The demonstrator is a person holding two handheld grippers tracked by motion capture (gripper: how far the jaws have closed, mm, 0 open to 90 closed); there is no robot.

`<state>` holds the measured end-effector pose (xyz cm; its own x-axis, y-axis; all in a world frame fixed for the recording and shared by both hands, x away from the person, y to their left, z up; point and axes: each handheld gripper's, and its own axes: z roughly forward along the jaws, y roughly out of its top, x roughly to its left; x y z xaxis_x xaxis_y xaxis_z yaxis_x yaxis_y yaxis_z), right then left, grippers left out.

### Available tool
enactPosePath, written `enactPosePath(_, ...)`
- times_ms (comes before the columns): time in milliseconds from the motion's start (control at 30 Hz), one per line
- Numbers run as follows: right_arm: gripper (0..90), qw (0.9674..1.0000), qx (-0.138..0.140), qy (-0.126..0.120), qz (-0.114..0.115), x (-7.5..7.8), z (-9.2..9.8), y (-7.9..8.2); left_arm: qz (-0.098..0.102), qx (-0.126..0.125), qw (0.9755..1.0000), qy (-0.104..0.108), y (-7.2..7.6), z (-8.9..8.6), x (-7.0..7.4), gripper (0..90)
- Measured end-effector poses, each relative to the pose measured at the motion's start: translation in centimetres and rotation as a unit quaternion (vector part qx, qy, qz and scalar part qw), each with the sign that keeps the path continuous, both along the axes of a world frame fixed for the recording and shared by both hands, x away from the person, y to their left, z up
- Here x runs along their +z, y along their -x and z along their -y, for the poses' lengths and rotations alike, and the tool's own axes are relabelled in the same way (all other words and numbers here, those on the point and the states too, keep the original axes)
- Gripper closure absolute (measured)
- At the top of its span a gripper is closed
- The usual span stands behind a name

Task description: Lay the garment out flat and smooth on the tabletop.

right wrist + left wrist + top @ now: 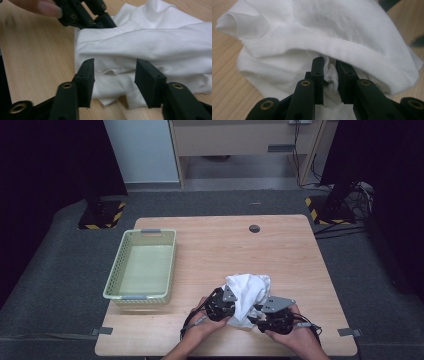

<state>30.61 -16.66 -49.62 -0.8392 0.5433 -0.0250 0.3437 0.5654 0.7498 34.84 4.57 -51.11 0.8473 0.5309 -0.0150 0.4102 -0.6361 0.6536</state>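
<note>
A crumpled white cloth (250, 292) lies on the wooden table (210, 240) near its front edge, between the person's two hands. My left gripper (234, 309) comes in from the cloth's left side. In the left gripper view the left gripper (329, 67) is shut on a bunched fold of the cloth (324, 32) under a stitched hem. My right gripper (256, 317) is at the cloth's front right corner. Its jaws stand apart in the right gripper view, the right gripper (115, 67) open over loose cloth (155, 47) that the pads do not press. The left gripper (103, 20) shows beyond.
A pale green plastic basket (114, 270) with nothing in it stands at the table's left side. A round cable hole (255, 228) sits near the far edge. Bare wood lies between basket and cloth. A fingertip (42, 7) shows beside the left gripper.
</note>
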Motion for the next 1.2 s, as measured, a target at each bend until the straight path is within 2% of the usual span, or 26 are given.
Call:
enactPosePath(167,37.7,0.9999,0.015,0.007,0.001,-0.4,-1.1,0.5,0.009,0.008,0.9999,0.000,0.0,0.4,-0.2,73.5)
enactPosePath(300,32.5,0.9997,0.015,0.019,0.007,-0.8,-2.1,0.7,0.007,0.011,0.9999,0.004,0.1,0.5,-0.2,69.1)
enactPosePath(400,41.5,0.9994,0.012,0.029,0.014,-1.1,-2.6,0.6,0.003,0.011,0.9999,0.006,0.1,0.5,-0.2,68.4)
enactPosePath(467,56.2,0.9993,0.004,0.034,0.016,-1.3,-2.6,0.4,0.003,0.011,0.9999,0.006,0.2,0.3,-0.2,68.5)
enactPosePath(567,76.8,0.9998,-0.010,0.018,0.006,-1.3,-2.0,0.0,0.003,0.010,0.9999,0.003,0.3,0.2,-0.1,68.7)
enactPosePath(633,83.1,0.9997,-0.023,-0.001,0.001,-0.9,-1.4,-0.3,0.005,0.008,1.0000,0.000,0.4,0.2,-0.1,68.7)
enactPosePath(767,86.5,0.9982,-0.050,-0.033,-0.001,0.2,0.3,-0.9,0.000,0.001,1.0000,-0.004,0.8,0.3,0.0,68.1)
enactPosePath(933,87.1,0.9957,-0.087,-0.031,-0.009,0.3,3.1,-2.0,-0.010,-0.011,0.9999,-0.002,1.5,0.5,0.1,63.0)
enactPosePath(1000,87.2,0.9944,-0.102,-0.023,-0.018,-0.2,3.9,-2.7,-0.001,-0.009,0.9999,-0.005,1.7,0.3,0.4,59.8)
enactPosePath(1067,87.2,0.9932,-0.111,-0.018,-0.029,-0.8,4.4,-3.2,0.021,-0.005,0.9997,-0.010,1.6,-0.3,1.1,58.5)
enactPosePath(1133,87.2,0.9919,-0.120,-0.016,-0.039,-1.2,4.8,-3.7,0.024,0.007,0.9997,0.004,1.3,-1.2,1.8,58.6)
enactPosePath(1200,87.2,0.9909,-0.126,-0.013,-0.045,-1.5,5.0,-4.0,0.028,0.018,0.9994,0.004,1.0,-2.1,2.0,58.4)
